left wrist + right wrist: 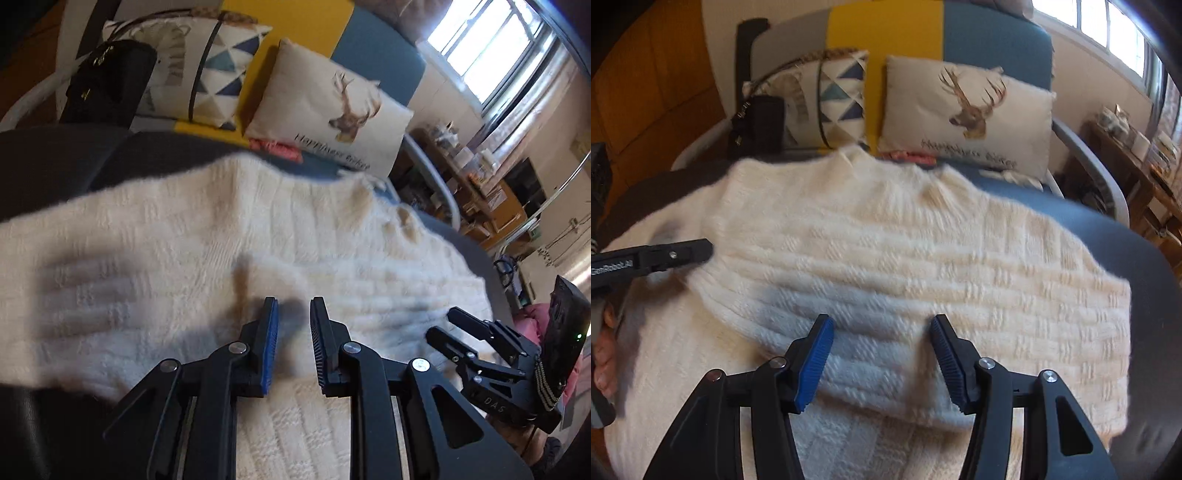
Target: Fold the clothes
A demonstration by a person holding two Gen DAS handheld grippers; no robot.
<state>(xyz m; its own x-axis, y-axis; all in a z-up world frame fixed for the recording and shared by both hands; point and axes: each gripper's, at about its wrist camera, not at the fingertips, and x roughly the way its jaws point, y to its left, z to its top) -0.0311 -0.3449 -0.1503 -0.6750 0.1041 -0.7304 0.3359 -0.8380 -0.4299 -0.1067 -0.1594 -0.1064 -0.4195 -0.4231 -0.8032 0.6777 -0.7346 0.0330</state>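
Only the left wrist view shows the right gripper [441, 325] side-on. White knitted sweater [905, 251] lies spread on the blue sofa seat [1126, 236]. Left gripper [293, 306] tilts down over it, jaws narrow, empty. Right gripper's jaws are wide, straddling a fold.

The sweater [886, 251] under my tools is cream with a ribbed, blocky knit. One cushion [964, 118] shows a brown stag; the other cushion [842, 99] has blue triangles.

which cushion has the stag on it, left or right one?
The right cushion: cream, with a brown stag's head and a line of script beneath. The left cushion has blue and grey triangles instead, and a black bag leans in front of it.
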